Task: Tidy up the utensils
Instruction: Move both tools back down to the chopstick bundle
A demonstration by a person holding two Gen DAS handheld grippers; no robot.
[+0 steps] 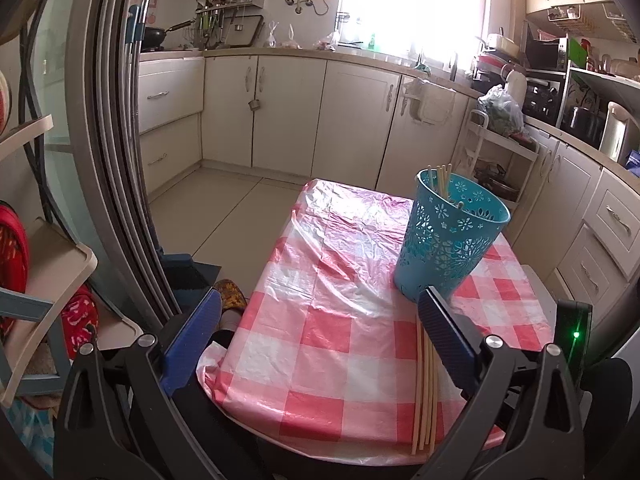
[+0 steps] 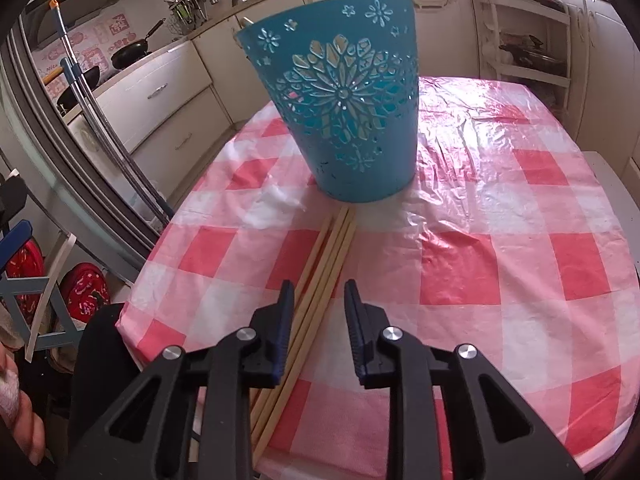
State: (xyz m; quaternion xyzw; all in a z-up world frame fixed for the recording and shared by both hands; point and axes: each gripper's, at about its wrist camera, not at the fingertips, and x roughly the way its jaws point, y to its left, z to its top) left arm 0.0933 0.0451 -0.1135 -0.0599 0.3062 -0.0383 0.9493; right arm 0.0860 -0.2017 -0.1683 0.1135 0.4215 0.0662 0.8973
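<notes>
A teal cut-out holder [image 1: 450, 236] stands on the checked table with several wooden chopsticks [image 1: 440, 178] standing in it. It also shows in the right wrist view [image 2: 344, 100]. Several loose chopsticks [image 1: 425, 388] lie side by side on the cloth in front of the holder, and they show in the right wrist view [image 2: 316, 288]. My left gripper [image 1: 320, 312] is wide open and empty, low over the table's near left edge. My right gripper [image 2: 319, 300] is open, its fingers straddling the loose chopsticks without closing on them.
The table [image 2: 520, 260] has a pink and white checked plastic cloth. A door frame and a mop handle [image 2: 100, 120] stand to the left. A white trolley [image 1: 496, 160] and kitchen cabinets [image 1: 280, 112] stand behind the table.
</notes>
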